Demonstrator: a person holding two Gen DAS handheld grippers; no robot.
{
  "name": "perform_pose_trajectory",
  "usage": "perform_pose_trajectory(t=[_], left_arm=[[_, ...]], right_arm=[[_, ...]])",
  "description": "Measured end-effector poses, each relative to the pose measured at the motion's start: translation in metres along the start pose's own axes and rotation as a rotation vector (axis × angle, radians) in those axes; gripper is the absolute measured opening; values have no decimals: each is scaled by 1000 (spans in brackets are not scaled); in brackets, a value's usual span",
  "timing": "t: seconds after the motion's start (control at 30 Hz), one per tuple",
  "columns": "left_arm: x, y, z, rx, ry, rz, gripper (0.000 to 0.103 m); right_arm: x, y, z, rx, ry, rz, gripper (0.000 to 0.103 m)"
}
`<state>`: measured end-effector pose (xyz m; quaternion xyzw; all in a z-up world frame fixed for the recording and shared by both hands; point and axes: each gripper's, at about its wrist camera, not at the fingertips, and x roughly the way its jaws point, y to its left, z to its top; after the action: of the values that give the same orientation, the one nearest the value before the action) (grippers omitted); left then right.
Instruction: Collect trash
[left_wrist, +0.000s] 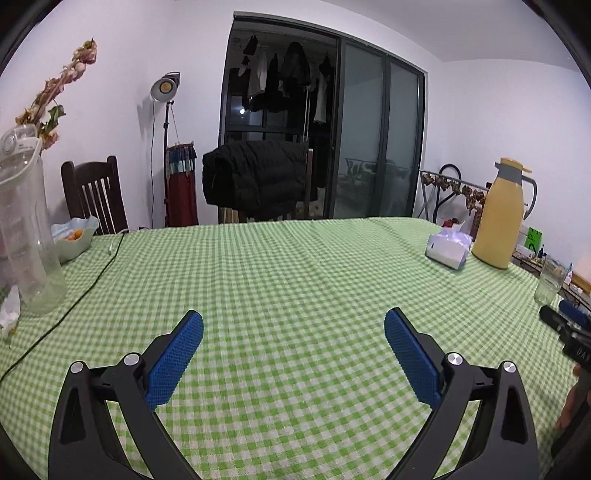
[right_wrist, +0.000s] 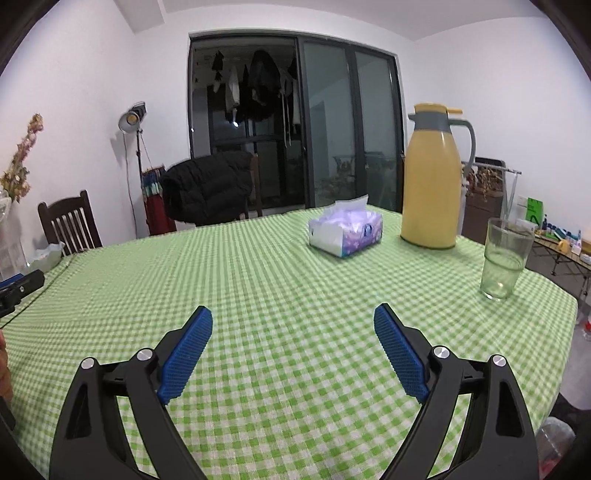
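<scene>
Green-and-white gingham cloth covers the table (left_wrist: 295, 266), and both grippers hover low over it with nothing between their blue pads. The left gripper (left_wrist: 293, 332) has its jaws spread wide apart; the right gripper (right_wrist: 293, 326) has its jaws spread just as wide, and both point toward the far edge of the table.

Taking the yellow thermos jug (right_wrist: 430, 181) as the landmark: it stands upright near the far right corner of the table. A tissue pack (right_wrist: 345, 230) lies just to its left, its long axis running roughly left to right, a white sheet poking up from its top. A clear drinking glass (right_wrist: 504, 258) stands upright on the nearer side of the jug, further right, close to the table's edge.

Well away from the jug, across the table at the left edge of the left wrist view, a tall clear plastic bottle (left_wrist: 26, 229) stands upright. At its foot lies a crumpled white scrap (left_wrist: 9, 314) — the only thing that looks like trash, half cut off by the frame, so its lie and long axis cannot be told. A pale bowl (left_wrist: 74, 236) holding something orange sits beyond the bottle, and a thin black cable (left_wrist: 70, 306) runs diagonally across the cloth beside them.
</scene>
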<state>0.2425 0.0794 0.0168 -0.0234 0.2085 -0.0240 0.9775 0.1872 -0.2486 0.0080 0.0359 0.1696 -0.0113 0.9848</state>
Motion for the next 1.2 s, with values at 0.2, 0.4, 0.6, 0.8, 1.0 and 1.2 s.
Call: perform_pose_trajectory(t=[0.2,0.4,0.6,0.8,1.0,1.2], left_arm=[[11,-9,-17,66,20,-4,96],[4,-14,-22,95,-20,16,96],[1,-12,-24,84,-33,19,96],[1,-9,-17,69,-33,9,96],[0,-9,-14,63,-42,-10,96],[-3,-13,-15,73,-61,-7,96]], right_arm=[[-4,2,-4,-15,-25,-37,90],[-8,11,-5,-66,-46,-40,94],[-12,5,-5,-28,-65,-44,95],[-15,8,-4,-39,-79,-46,95],[-15,8,-4,-40,-78,-46,95],[-15,8,-4,-40,-79,-46,95]])
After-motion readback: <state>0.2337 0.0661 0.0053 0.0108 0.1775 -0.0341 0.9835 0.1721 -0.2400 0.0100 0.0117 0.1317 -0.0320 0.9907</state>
